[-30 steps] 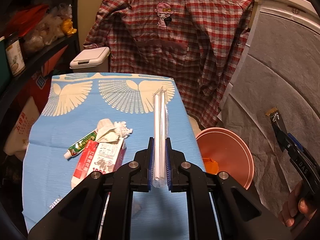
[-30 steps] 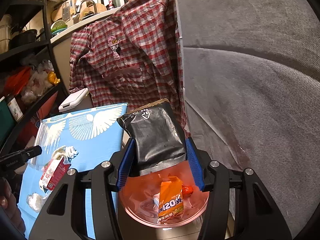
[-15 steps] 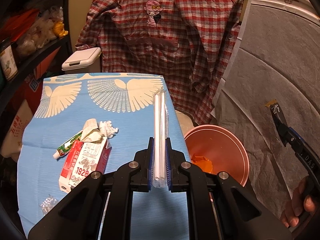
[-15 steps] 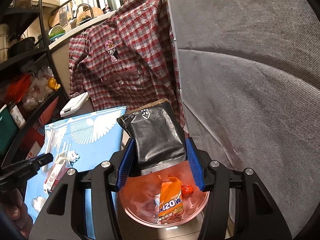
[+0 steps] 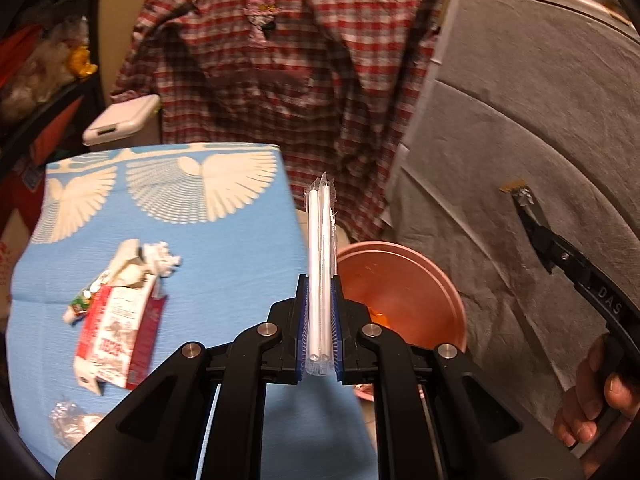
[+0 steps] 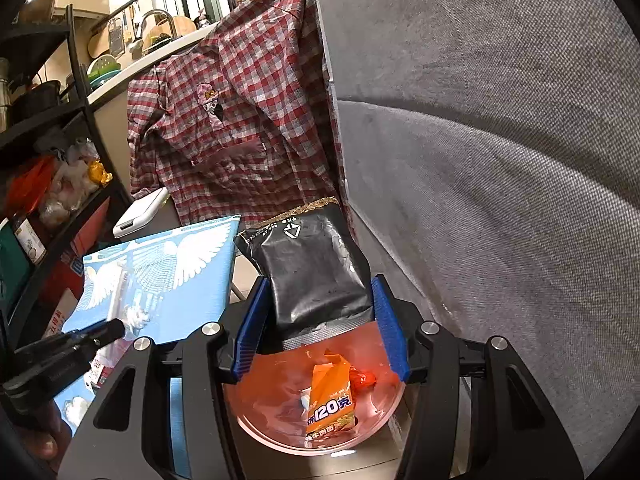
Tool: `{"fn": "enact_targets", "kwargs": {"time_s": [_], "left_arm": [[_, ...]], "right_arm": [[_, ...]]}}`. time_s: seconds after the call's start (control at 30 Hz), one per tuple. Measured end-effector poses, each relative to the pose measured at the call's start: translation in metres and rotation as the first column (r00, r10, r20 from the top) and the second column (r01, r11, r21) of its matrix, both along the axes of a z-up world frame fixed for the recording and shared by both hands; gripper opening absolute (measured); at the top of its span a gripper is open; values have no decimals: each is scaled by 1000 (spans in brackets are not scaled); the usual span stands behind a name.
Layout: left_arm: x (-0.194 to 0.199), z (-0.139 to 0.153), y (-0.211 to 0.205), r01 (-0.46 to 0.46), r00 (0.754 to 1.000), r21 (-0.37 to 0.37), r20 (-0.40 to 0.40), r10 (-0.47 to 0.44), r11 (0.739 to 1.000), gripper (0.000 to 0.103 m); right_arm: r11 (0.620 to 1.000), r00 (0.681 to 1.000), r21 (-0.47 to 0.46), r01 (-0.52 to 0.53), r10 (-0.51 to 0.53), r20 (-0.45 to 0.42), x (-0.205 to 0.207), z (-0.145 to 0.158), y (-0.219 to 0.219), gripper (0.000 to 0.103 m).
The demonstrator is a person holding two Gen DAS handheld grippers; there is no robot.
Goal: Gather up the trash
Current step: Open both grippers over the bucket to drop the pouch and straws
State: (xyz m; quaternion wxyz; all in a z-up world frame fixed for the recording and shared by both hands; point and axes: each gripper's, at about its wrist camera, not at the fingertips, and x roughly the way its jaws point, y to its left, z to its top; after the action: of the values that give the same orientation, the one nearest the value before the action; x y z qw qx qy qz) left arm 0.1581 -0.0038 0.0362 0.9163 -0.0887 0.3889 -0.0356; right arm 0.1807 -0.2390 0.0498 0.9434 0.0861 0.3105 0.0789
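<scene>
My left gripper (image 5: 319,300) is shut on a clear packet of white straws (image 5: 320,248), held upright over the table's right edge beside the pink bin (image 5: 440,300). My right gripper (image 6: 316,312) is shut on a black foil pouch (image 6: 308,272) and holds it above the pink bin (image 6: 276,432), which has an orange snack packet (image 6: 332,400) inside. On the blue cloth table (image 5: 224,264) lie a red-and-white carton (image 5: 116,328), crumpled tissue (image 5: 156,256), a small tube (image 5: 78,306) and a clear wrapper (image 5: 72,424).
A plaid shirt (image 5: 288,64) hangs behind the table. A grey fabric wall (image 5: 520,120) stands right of the bin. A white lidded bin (image 5: 120,120) and dark shelves (image 6: 44,128) stand at the left.
My left gripper has moved right with the straws, from over the table toward the pink bin. My right gripper still holds the black pouch above the bin.
</scene>
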Motion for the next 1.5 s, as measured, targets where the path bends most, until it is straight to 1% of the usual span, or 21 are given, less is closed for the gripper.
{"fn": "enact_targets", "kwargs": {"time_s": [0.1,0.27,0.6,0.67,0.73,0.8,0.9,1.17,1.33,1.5], "left_arm": [[4,-2,-11,22,1000,-19,1,-22,1000,10],[16,-10,-34,58,998,-8,-7,-58,998,10],[35,-21,-53,68,997,-21,-37,-69,997,11],[39,-22,-57,71,997,-20,-42,-72,997,13],[42,-24,-58,78,996,-26,-48,-79,997,29],[44,-27,-59,81,995,-29,-55,-83,996,31],[46,-28,-56,72,995,-36,-63,-74,997,31],[38,-18,-54,84,996,-42,-34,-85,996,31],[29,-10,-45,86,996,-23,-14,-87,996,31],[13,6,-18,76,997,-4,23,-76,997,31]], "right_arm": [[1000,1000,3,4,-4,-13,4,-2,-3,53],[1000,1000,-9,9,-9,-24,7,-5,-4,53],[999,999,-32,1,-2,-47,16,-14,-1,54],[999,998,-50,-13,10,-59,19,-16,3,61],[998,998,-65,-10,6,-63,21,-17,5,66],[998,998,-65,-6,2,-69,22,-18,4,66],[998,998,-61,-1,-4,-70,24,-18,3,67],[998,998,-57,-6,2,-59,21,-17,4,67],[998,1000,-54,-19,18,-17,11,-10,10,67],[999,999,-37,-38,39,29,0,-3,20,67]]}}
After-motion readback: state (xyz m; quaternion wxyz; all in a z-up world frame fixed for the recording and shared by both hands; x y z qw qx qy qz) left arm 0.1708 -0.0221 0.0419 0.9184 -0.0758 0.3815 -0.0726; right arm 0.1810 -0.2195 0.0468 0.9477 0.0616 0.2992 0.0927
